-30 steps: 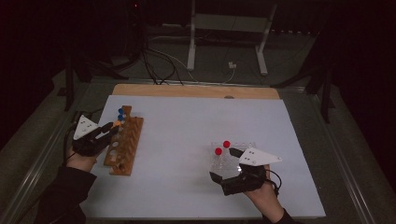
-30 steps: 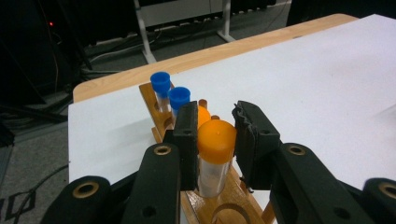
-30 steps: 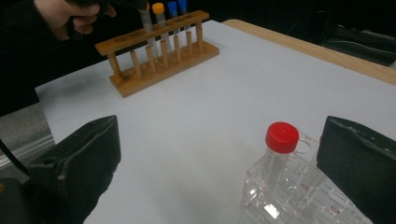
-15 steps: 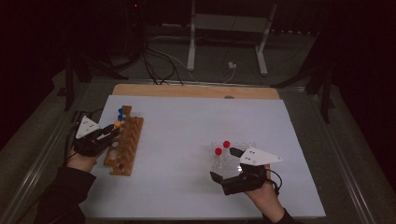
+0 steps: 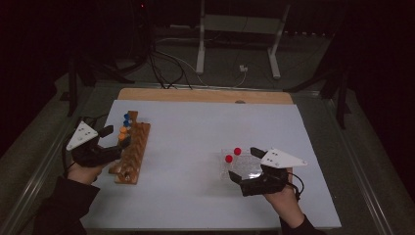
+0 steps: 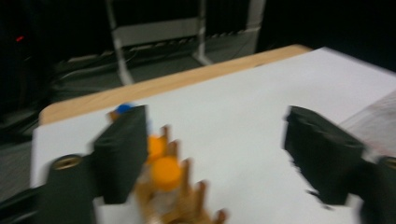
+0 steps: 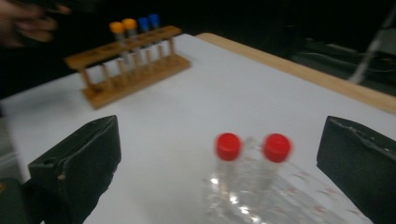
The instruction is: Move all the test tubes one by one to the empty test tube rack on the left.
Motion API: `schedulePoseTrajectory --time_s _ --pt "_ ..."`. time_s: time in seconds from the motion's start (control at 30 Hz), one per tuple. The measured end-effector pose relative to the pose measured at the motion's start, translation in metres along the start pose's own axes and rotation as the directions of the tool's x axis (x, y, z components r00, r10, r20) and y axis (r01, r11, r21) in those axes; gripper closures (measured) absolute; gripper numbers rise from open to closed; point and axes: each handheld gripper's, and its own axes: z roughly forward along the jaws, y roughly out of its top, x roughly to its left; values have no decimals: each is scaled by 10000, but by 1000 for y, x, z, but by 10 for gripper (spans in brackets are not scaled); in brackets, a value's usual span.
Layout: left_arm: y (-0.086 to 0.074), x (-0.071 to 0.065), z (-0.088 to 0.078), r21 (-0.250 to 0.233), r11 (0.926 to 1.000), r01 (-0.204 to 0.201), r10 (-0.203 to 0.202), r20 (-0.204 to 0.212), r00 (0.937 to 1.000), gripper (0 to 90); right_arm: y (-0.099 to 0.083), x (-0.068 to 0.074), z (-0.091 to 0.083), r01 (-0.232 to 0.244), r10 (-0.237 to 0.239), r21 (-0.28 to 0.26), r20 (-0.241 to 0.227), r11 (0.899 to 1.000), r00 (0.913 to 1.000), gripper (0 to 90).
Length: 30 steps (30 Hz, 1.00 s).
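Observation:
A wooden tube rack (image 5: 133, 152) stands at the left of the white sheet, holding blue-capped tubes (image 5: 127, 119) and orange-capped tubes (image 5: 123, 132). My left gripper (image 5: 116, 137) hovers at its left side. Its jaws have just been opening and now stand wide apart (image 6: 219, 158). An orange-capped tube (image 6: 166, 173) stands in the rack (image 6: 187, 205) beside one pad, untouched. At the right, my right gripper (image 5: 244, 164) is open around a clear bag (image 5: 244, 169) with two red-capped tubes (image 7: 228, 146). The pads (image 7: 79, 163) stay clear of the bag (image 7: 261, 196).
The white sheet (image 5: 195, 142) covers a wooden board whose far edge (image 5: 205, 95) shows. Metal stand legs (image 5: 200, 49) and cables (image 5: 166, 68) lie beyond the table. Rails (image 5: 34, 171) run along both table sides. A broad bare stretch of sheet separates rack and bag.
The left gripper's jaws have spread apart and the hand has lifted a little back from the rack, leaving the orange-capped tube standing. The right gripper has stayed put.

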Motion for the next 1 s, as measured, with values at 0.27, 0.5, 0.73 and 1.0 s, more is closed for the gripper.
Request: schedulePoseTrajectory --time_s 0.27,0.5,0.73,1.0 --pt "0 -38 4 -11 9993 -372 371 1336 9903 17 -9 -8 10 -55 24 509 609 9987 9981 78" --pt "-10 -65 10 191 9953 -946 880 2222 9710 17 -25 -12 26 -150 80 1464 481 9891 9988 328" --pt "-17 -73 15 337 9932 -1113 987 2616 9601 17 -35 -10 43 -154 102 2153 252 9764 9996 581" --pt "-19 -75 17 438 9918 -1199 1038 2702 9572 17 -36 -9 56 -98 4 2353 399 9719 9992 719"
